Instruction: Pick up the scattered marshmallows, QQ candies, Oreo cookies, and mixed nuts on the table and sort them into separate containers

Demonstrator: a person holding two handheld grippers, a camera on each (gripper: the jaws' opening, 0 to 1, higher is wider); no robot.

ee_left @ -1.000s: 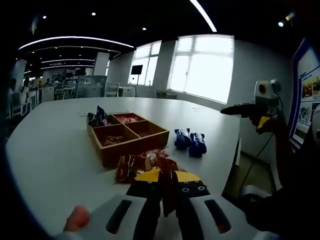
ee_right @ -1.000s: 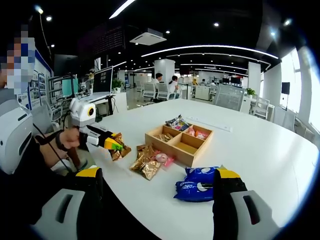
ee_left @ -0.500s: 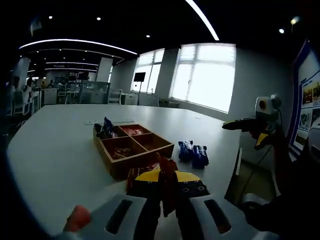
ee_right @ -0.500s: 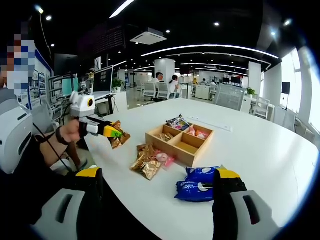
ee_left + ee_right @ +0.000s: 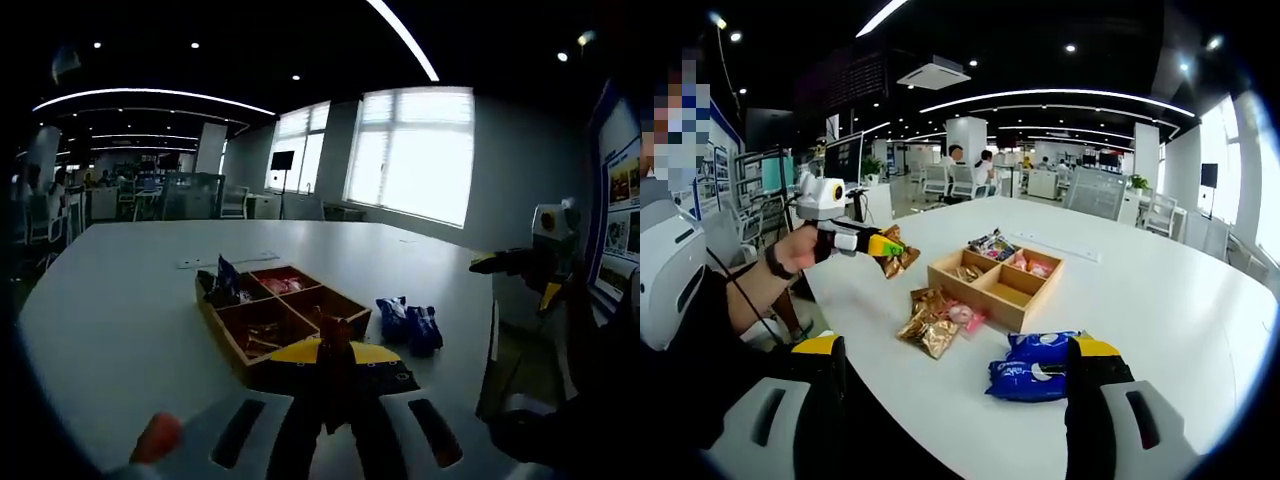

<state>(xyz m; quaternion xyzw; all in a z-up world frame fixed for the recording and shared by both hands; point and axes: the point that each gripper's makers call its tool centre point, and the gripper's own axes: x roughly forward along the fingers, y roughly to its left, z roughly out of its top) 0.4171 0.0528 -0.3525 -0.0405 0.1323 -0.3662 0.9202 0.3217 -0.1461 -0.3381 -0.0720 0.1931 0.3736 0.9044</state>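
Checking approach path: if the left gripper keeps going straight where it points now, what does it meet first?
Probably the wooden tray. In the left gripper view the left gripper, shut on a nut packet, points at its near compartments. The right gripper view shows it raised above the table, so depth is unclear.

This place is a large open-plan office. In the right gripper view there are rows of desks with office chairs (image 5: 965, 182) and people sitting at them, a computer monitor (image 5: 845, 160) on a desk at the left, white columns (image 5: 967, 142), a ceiling air-conditioning unit (image 5: 934, 73) and long curved light strips (image 5: 1060, 95) on a dark ceiling. In the left gripper view a big white meeting table (image 5: 120, 290) stands in front of tall bright windows (image 5: 420, 155), a screen on a stand (image 5: 283, 162) is near them, and posters (image 5: 618, 215) hang on the wall at the right.
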